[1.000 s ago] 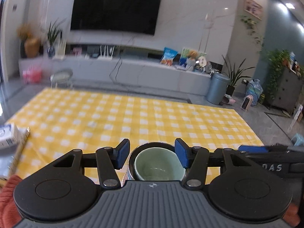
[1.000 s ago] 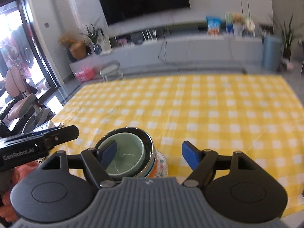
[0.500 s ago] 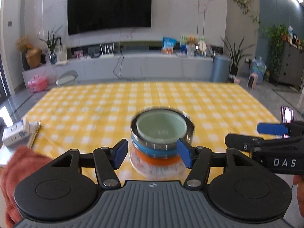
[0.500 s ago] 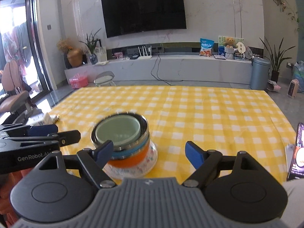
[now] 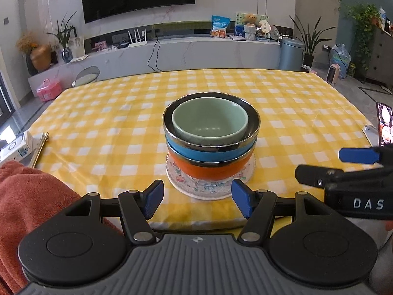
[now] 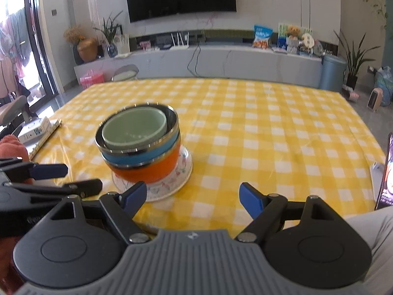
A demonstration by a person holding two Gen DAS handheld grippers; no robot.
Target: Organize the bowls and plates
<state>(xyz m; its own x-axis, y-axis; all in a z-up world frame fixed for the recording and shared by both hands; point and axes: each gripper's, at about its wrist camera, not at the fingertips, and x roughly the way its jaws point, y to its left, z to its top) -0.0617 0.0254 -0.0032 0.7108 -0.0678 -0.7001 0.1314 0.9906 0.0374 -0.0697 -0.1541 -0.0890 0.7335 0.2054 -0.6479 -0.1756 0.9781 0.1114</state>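
Note:
A stack stands on the yellow checked tablecloth [image 5: 98,127]: a patterned plate [image 5: 211,186] at the bottom, an orange bowl [image 5: 208,169], a blue steel-rimmed bowl [image 5: 211,151], and a pale green bowl [image 5: 210,120] nested on top. The stack shows left of centre in the right wrist view, with the green bowl [image 6: 133,129] on top. My left gripper [image 5: 195,198] is open and empty, just short of the plate at the table's near edge. My right gripper [image 6: 192,196] is open and empty, to the right of the stack; it also shows in the left wrist view [image 5: 339,164].
A white box [image 5: 17,145] and a gold stick [image 5: 40,148] lie at the table's left edge. A phone on a stand [image 5: 384,127] is at the right edge. An orange-red sleeve [image 5: 32,196] is at lower left. A TV wall and low cabinet stand behind.
Both grippers have pulled back from over the stack toward the table's near edge. The stack, seen from above before, now stands in front of them, whole and untouched.

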